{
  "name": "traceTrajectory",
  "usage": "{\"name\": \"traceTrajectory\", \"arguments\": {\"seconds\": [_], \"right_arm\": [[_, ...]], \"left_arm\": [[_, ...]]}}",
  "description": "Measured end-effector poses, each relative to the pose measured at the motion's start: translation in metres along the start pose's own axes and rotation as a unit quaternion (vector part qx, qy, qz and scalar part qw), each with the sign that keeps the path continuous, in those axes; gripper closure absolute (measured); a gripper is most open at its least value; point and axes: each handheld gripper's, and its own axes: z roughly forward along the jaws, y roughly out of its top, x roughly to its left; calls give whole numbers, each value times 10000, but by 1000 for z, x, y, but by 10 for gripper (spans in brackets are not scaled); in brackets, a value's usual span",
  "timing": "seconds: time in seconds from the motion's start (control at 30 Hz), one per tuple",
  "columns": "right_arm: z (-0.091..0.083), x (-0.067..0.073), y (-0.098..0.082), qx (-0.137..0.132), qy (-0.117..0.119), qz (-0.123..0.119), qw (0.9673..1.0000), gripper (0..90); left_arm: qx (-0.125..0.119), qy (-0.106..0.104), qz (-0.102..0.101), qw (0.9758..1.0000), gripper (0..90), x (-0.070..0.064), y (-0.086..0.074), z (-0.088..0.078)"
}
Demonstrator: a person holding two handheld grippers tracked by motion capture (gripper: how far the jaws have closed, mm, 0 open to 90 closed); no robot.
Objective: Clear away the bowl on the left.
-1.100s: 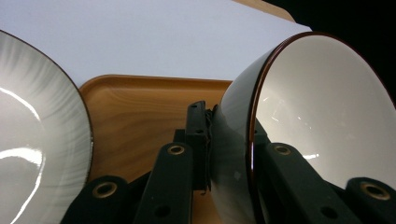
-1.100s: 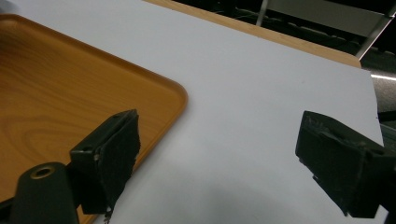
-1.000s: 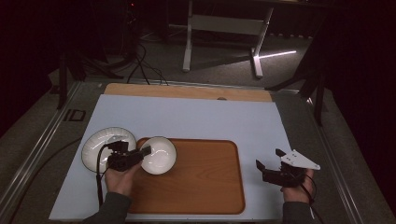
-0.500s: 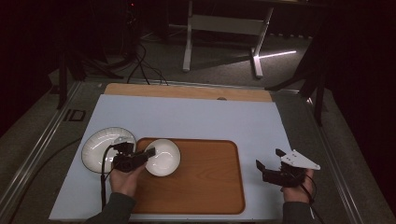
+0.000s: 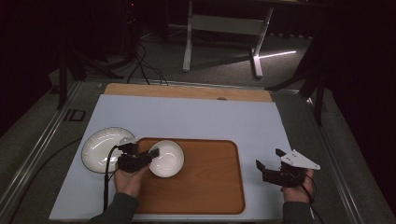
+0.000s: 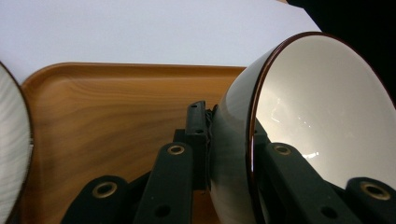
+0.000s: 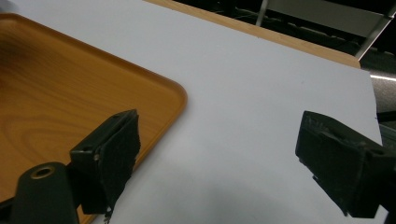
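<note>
Two grippers show: the left gripper [image 5: 147, 156] pinches the rim of a white bowl [image 5: 166, 158] over the wooden tray [image 5: 205, 182], while the right gripper [image 5: 268, 163] hovers, fingers spread, above the desk [image 5: 196, 119].
</note>
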Motion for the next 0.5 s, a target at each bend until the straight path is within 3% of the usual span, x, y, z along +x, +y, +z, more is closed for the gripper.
{"name": "traceTrajectory", "arguments": {"seconds": [0.5], "right_arm": [[1, 0, 0, -3, 12, -18, 10000, 134]], "left_arm": [[139, -31, 83, 9999, 801, -7, -4, 7]]}}
